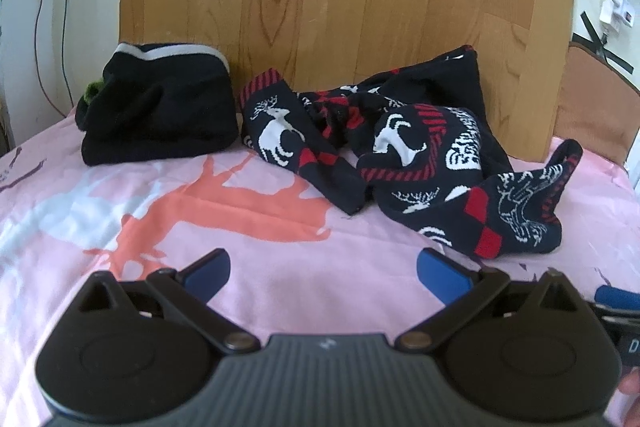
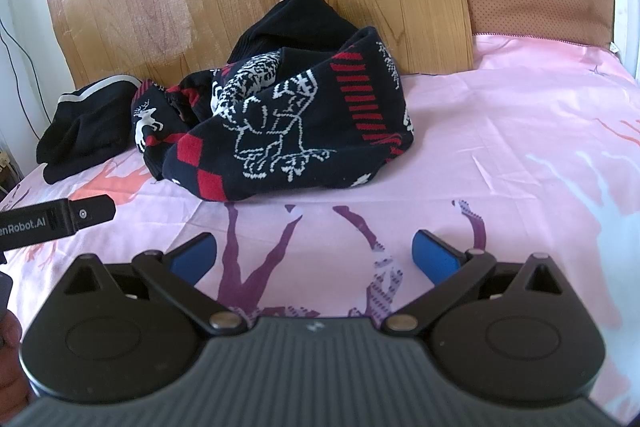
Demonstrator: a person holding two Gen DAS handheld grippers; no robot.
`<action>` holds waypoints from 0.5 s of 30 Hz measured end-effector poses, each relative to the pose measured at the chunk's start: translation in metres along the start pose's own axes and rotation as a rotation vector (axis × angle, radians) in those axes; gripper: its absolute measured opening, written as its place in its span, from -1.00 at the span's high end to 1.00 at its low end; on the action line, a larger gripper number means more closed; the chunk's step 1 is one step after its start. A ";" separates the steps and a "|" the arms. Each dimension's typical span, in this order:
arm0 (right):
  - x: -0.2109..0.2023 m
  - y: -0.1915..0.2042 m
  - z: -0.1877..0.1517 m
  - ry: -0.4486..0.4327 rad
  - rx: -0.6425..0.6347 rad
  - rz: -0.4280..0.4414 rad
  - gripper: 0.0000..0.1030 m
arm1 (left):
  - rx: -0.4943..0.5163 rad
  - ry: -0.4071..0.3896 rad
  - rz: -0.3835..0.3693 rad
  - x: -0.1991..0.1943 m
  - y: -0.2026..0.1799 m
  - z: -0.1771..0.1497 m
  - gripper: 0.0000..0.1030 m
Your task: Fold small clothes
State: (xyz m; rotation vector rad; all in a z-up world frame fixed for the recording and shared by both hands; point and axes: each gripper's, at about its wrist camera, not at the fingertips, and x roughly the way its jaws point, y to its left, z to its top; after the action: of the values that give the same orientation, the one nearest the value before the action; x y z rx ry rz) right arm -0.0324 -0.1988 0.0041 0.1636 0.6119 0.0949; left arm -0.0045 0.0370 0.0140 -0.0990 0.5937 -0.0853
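Reindeer-knit garment (image 1: pixel 424 163) crumpled near bed's (image 1: pixel 240 255) head edge, against wooden board. Soft, floppy, light; best pinched at red-striped cuff. Left tongs (image 1: pixel 323 269), right tongs (image 2: pixel 314 255) both apart, empty.

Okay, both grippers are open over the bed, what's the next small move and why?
Probably reach the left gripper forward to the crumpled reindeer sweater and pinch its near edge. It lies bunched and unfolded, neither gripper holds anything, and the black garment beside it already looks folded.
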 end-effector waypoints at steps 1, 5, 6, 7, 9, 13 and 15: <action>0.000 0.000 0.000 0.000 0.000 0.000 -1.00 | 0.004 -0.002 -0.001 0.000 0.000 0.000 -0.99; 0.000 0.000 0.000 0.000 0.000 0.000 -1.00 | 0.004 -0.004 -0.003 -0.001 0.000 0.000 -0.99; 0.000 0.000 0.000 0.000 0.000 0.000 -1.00 | 0.002 -0.004 -0.006 -0.001 0.000 0.000 -0.99; 0.000 0.000 0.000 0.000 0.000 0.000 -1.00 | 0.000 -0.004 -0.009 -0.001 0.000 0.000 -0.99; 0.000 0.000 0.000 0.000 0.000 0.000 -1.00 | -0.003 -0.004 -0.014 -0.001 0.001 0.000 -0.99; 0.000 -0.001 0.000 -0.001 0.001 0.001 -1.00 | -0.008 -0.002 -0.019 -0.001 0.001 0.000 -0.99; 0.000 -0.001 0.000 -0.001 0.001 0.001 -1.00 | -0.011 -0.001 -0.021 -0.001 0.002 0.000 -0.99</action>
State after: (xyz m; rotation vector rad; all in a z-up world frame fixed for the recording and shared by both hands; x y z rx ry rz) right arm -0.0324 -0.1995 0.0038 0.1647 0.6113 0.0952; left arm -0.0049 0.0388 0.0146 -0.1162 0.5923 -0.1021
